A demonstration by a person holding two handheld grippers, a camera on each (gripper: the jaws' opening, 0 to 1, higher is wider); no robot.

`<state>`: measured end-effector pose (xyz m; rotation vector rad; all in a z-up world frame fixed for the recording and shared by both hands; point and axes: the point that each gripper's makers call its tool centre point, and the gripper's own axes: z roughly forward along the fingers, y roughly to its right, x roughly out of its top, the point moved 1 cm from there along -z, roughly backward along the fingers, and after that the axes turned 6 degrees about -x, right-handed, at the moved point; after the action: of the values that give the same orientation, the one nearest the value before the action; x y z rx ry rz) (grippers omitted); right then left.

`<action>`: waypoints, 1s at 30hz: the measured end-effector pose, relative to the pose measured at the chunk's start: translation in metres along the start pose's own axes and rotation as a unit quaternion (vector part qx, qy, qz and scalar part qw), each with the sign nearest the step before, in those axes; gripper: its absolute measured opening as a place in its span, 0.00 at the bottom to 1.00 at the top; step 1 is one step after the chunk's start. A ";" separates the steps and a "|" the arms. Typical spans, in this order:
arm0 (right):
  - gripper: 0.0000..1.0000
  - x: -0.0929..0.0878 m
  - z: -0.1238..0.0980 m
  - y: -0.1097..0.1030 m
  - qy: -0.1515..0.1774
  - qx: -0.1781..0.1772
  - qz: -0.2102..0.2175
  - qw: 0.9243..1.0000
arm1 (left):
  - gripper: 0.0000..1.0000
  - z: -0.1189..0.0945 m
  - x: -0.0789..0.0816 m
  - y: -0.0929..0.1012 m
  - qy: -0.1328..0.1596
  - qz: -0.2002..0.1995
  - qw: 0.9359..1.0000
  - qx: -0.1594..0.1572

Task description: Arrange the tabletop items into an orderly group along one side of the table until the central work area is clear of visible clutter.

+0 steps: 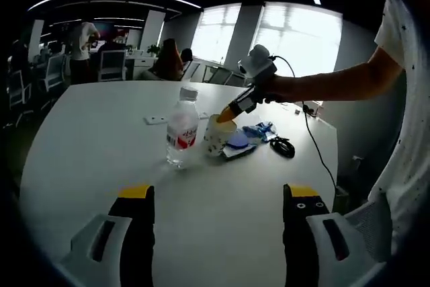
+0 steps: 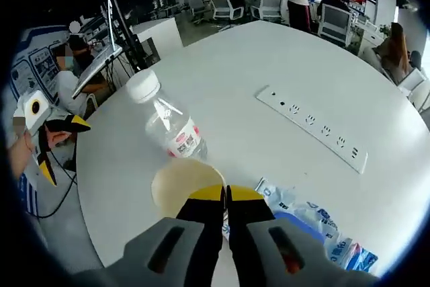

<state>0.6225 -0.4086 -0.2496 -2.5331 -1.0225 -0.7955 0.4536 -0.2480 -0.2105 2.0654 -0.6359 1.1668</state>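
Two grippers are at work: the right gripper has its jaws pinched together on the rim of the cup, just beside the water bottle. The left gripper hangs wide apart, gripping nothing, short of the bottle.

table: big, white
on it: water bottle, cup, blue packet, black cable, power strip
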 end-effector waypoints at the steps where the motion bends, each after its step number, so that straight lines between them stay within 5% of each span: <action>1: 0.00 -0.001 0.002 0.001 -0.003 0.001 0.001 1.000 | 0.80 0.000 0.000 0.000 0.000 0.000 1.000 0.000; 11: 0.00 0.001 0.030 0.016 -0.029 0.010 0.010 0.999 | 0.79 0.002 -0.004 -0.001 -0.001 -0.005 1.000 -0.001; 30: 0.00 -0.001 0.037 0.018 -0.033 0.015 0.010 0.999 | 0.79 0.004 -0.005 -0.003 -0.001 -0.011 1.000 -0.001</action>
<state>0.6493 -0.4048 -0.2811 -2.5550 -1.0210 -0.6895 0.4556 -0.2487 -0.2175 2.0658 -0.6140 1.1521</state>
